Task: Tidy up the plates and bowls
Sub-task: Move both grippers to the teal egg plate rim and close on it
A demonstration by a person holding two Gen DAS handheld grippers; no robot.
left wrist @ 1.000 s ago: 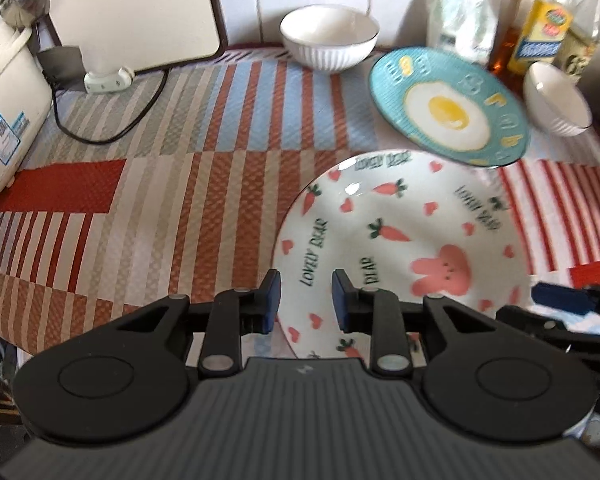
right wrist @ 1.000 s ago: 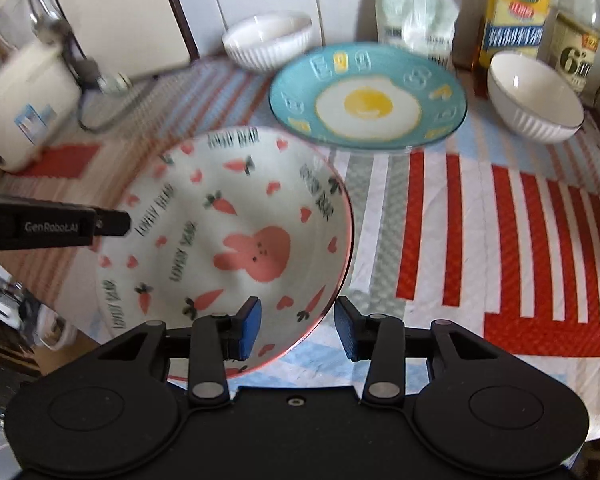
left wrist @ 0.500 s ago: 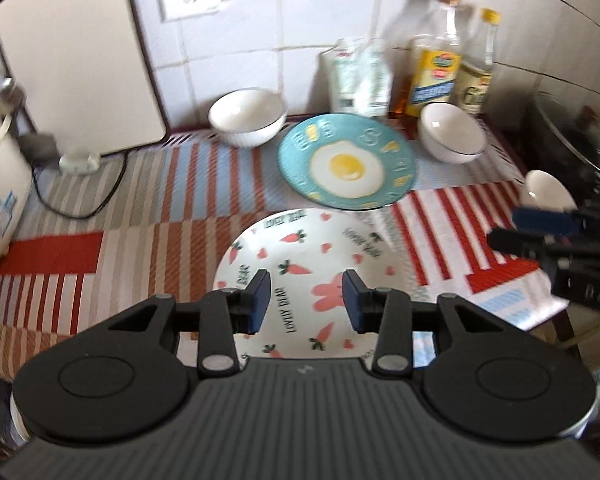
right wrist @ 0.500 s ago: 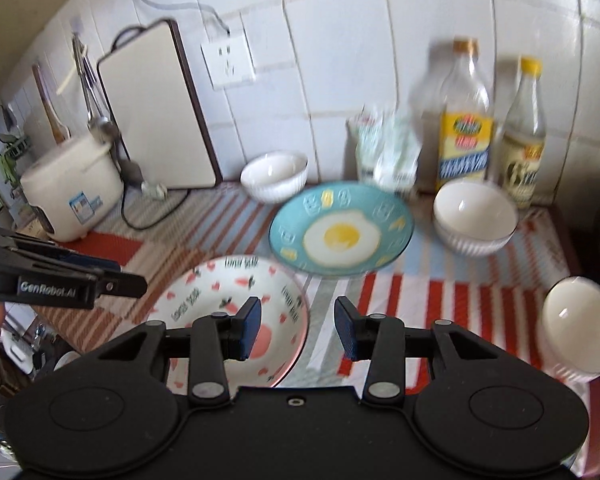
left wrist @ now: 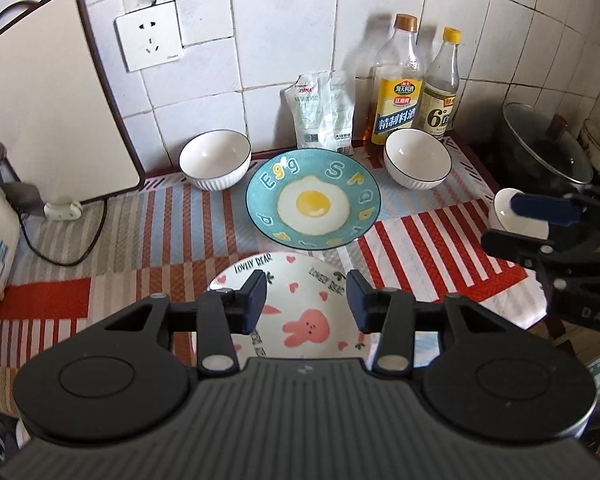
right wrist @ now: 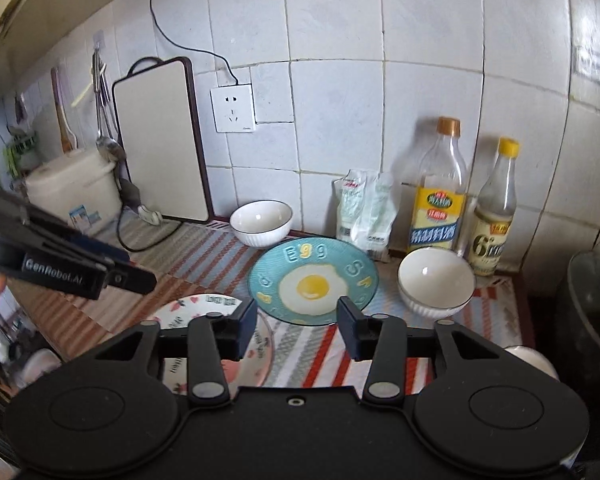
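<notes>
While hovering above the striped counter [left wrist: 120, 240], planning the stack from the widest piece down. Treating the rabbit plate [left wrist: 300, 320], lying flat at lower centre of the left view, as the base. Reaching next for the egg plate [left wrist: 314, 200] just above it in the frame, rims close, touching or not being unclear. Pinching that plate at its near rim, lifting it level, lowering it centred. Nesting the left white bowl [left wrist: 215, 159] and the right white bowl [left wrist: 417, 158], both near the tiled wall, afterwards. Keeping the left gripper [left wrist: 306, 300] and right gripper [right wrist: 296, 328] empty, fingers having just been opening, standing parted with nothing between them.
</notes>
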